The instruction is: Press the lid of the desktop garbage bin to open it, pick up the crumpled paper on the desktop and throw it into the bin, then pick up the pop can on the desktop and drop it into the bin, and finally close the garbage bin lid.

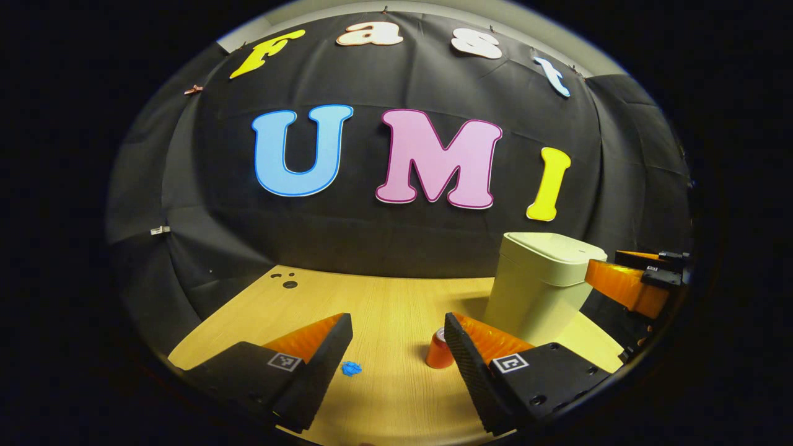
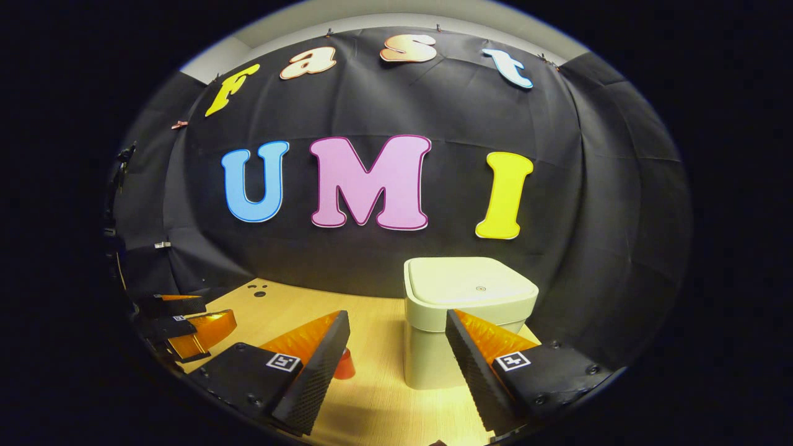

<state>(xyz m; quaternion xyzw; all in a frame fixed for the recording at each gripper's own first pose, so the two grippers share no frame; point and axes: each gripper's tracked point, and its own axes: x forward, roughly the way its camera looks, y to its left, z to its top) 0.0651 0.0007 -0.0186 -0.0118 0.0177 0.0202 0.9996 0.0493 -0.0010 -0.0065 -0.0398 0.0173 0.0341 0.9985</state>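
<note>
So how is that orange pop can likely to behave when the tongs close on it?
The pop can stands upright on the wooden desktop, so a sideways nudge would probably tip it, and then it would likely roll. It looks small and thin-walled: probably light, and apt to dent under a hard squeeze. Its smooth round side may slip. Both tongs are open.

Dim booth, warm overhead light pooling on the wooden desktop (image 1: 384, 310); both views sharp centrally, strongly bowed and darkened toward the edges.
</note>
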